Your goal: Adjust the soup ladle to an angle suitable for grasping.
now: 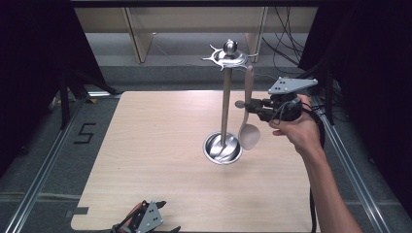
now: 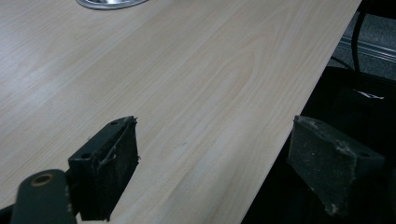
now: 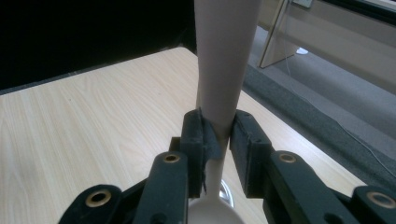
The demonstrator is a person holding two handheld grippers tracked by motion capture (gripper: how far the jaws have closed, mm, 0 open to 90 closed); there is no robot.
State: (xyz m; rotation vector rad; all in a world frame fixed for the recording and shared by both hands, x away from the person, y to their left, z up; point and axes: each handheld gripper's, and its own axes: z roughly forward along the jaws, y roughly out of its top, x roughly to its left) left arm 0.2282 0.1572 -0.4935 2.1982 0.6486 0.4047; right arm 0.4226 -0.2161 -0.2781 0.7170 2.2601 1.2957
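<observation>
The bench (image 1: 160,160) is carrying a steel utensil stand (image 1: 225,109); a floor mark reading "5" (image 1: 85,132) is lying beside it; the right gripper (image 1: 252,108) is grasping a pale spoon (image 1: 248,127) upright just beside the stand's pole; the left gripper (image 1: 145,219), released, is sitting cut off at the bench's near edge.

High view: fixed overhead, facing forward and down, whole table (image 1: 160,160) in frame. Left gripper view: low at the table's near edge, skimming the tabletop, with the stand base (image 2: 111,3) at top left, also mid-frame from overhead. Right gripper view: close-up along the jaws, tabletop beyond.
</observation>
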